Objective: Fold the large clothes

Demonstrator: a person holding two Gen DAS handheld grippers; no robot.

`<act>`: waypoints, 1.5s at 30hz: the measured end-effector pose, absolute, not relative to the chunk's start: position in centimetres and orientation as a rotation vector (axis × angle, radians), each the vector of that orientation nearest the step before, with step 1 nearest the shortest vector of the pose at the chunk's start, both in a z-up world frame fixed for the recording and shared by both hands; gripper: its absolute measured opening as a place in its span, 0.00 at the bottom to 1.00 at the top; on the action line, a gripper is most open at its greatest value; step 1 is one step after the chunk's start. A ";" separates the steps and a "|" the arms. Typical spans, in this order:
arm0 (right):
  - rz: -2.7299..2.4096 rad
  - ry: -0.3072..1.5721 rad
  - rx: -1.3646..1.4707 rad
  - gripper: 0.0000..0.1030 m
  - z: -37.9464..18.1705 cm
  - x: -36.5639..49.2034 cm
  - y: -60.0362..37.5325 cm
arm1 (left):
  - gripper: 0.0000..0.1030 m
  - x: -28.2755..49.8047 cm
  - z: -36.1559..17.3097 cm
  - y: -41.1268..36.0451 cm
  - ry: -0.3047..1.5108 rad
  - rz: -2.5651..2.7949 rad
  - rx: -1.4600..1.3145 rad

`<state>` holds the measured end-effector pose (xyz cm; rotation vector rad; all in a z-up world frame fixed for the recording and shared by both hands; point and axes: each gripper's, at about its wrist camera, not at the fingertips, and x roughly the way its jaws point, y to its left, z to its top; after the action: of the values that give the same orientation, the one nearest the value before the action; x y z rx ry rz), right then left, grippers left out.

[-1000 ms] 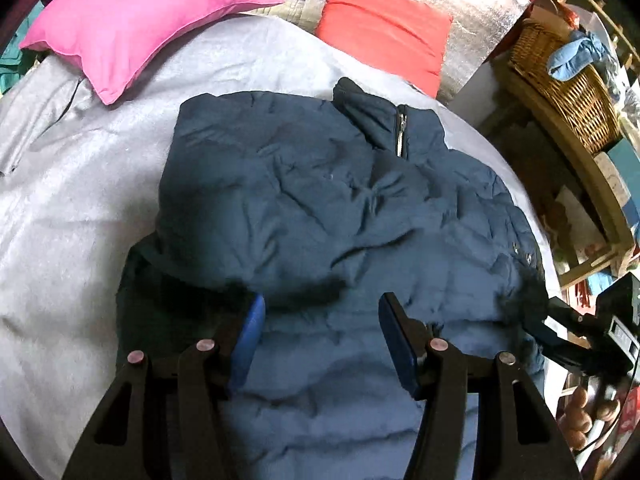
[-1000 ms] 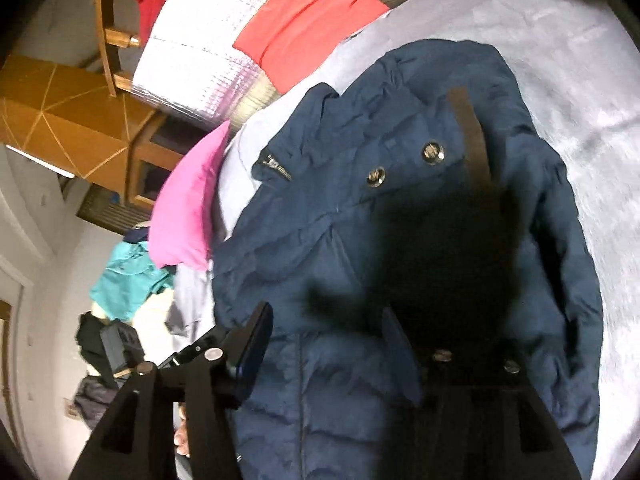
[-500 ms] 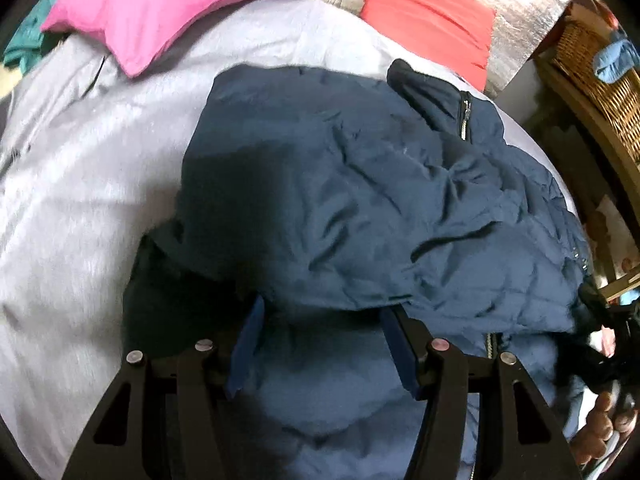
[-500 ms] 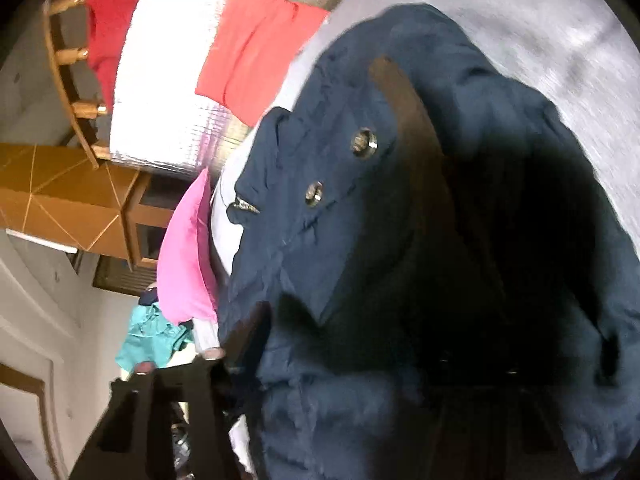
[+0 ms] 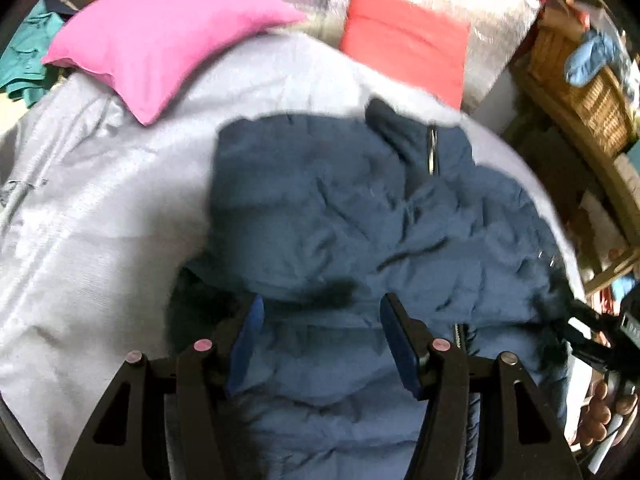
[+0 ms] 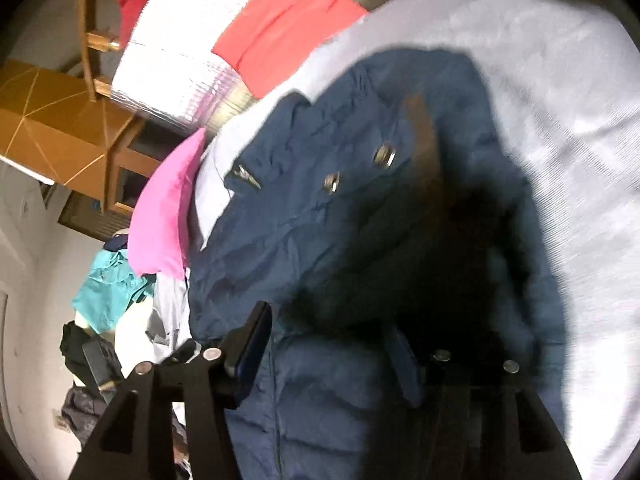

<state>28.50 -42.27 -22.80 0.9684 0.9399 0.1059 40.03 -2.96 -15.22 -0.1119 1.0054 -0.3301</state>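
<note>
Both claws, left claw (image 5: 320, 336) and right claw (image 6: 328, 344), are opening over the navy jacket (image 5: 360, 216), apparently gripping nothing; its collar points away toward the red cushion (image 5: 404, 40).

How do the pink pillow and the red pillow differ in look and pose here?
The pink pillow is puffy and lies tilted on the grey bedcover, one corner pointing toward the navy jacket; the red pillow looks flatter and squarer and sits against the silver quilted backing. From the left wrist view the pink one sits far left of the jacket's collar and the red one just behind it. Both are plain and lie beyond the jacket.
</note>
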 end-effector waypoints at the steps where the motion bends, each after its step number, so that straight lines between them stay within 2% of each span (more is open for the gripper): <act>1: 0.094 0.923 0.958 0.61 -22.4 27.9 -43.0 | 0.67 40.1 -14.8 -2.3 0.987 -0.316 -0.125; 2: 0.074 0.903 0.953 0.62 -22.0 27.3 -43.9 | 0.70 40.3 -14.6 -1.5 0.970 -0.293 -0.140; 7: -0.117 0.815 0.971 0.67 -22.4 25.8 -47.9 | 0.71 42.6 -16.7 1.2 0.990 -0.133 -0.183; 13: -0.156 0.876 1.013 0.67 -26.2 27.9 -49.0 | 0.71 44.4 -20.1 -0.1 1.058 -0.090 -0.103; 15: -0.110 0.909 1.003 0.62 -27.0 29.0 -47.9 | 0.71 44.2 -20.2 -0.6 1.046 -0.083 -0.070; 16: -0.096 0.916 0.974 0.53 -26.9 29.4 -47.2 | 0.71 44.1 -20.0 -0.8 1.039 -0.080 -0.051; 21: -0.147 0.908 0.750 0.53 -24.6 30.3 -44.2 | 0.71 43.6 -19.7 -1.3 1.007 -0.074 0.028; 27: -0.219 0.972 0.674 0.66 -26.5 30.9 -43.0 | 0.73 43.4 -20.0 -2.2 0.972 -0.065 0.107; 29: -0.254 0.978 0.687 0.75 -26.7 30.9 -42.9 | 0.73 43.2 -20.1 -2.2 0.965 -0.062 0.118; 35: -0.287 0.973 0.703 0.84 -27.4 30.5 -43.1 | 0.75 43.1 -20.3 -2.2 0.954 -0.062 0.122; 39: -0.294 0.983 0.677 0.84 -27.2 30.3 -43.4 | 0.75 43.1 -20.4 -2.2 0.949 -0.065 0.125; 40: -0.305 0.986 0.663 0.84 -27.0 30.3 -43.3 | 0.75 43.1 -20.4 -2.3 0.948 -0.065 0.128; 42: -0.310 0.981 0.651 0.74 -26.5 30.5 -42.7 | 0.75 43.1 -20.3 -2.3 0.946 -0.064 0.135; 44: -0.290 0.974 0.620 0.59 -25.8 30.6 -42.1 | 0.75 43.1 -20.3 -2.4 0.944 -0.062 0.141; 45: -0.297 0.968 0.587 0.56 -25.2 30.6 -41.6 | 0.75 43.0 -20.2 -2.5 0.944 -0.060 0.145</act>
<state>30.57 -41.64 -25.19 0.5870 0.9684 -0.2973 43.02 -2.51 -20.20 0.1451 0.9436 -0.0604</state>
